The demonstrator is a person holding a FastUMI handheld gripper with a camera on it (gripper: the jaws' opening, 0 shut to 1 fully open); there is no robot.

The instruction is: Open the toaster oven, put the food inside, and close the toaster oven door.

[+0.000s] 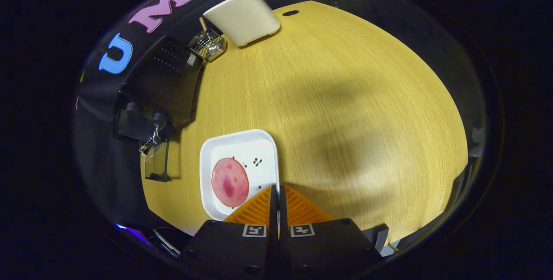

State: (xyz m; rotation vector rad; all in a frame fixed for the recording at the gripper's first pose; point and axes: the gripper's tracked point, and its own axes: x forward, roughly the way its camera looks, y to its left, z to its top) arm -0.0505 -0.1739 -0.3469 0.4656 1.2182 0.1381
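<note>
Toaster oven [147,98] carries no legible writing; gripper [276,191] jaws clamp the white plate's [242,141] rim, pink food [230,182] on it.

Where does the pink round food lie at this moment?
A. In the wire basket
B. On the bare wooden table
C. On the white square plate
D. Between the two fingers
C: the pink round food rests on the white square plate, whose edge the fingers of the gripper pinch, nearly closed on the rim.
</note>
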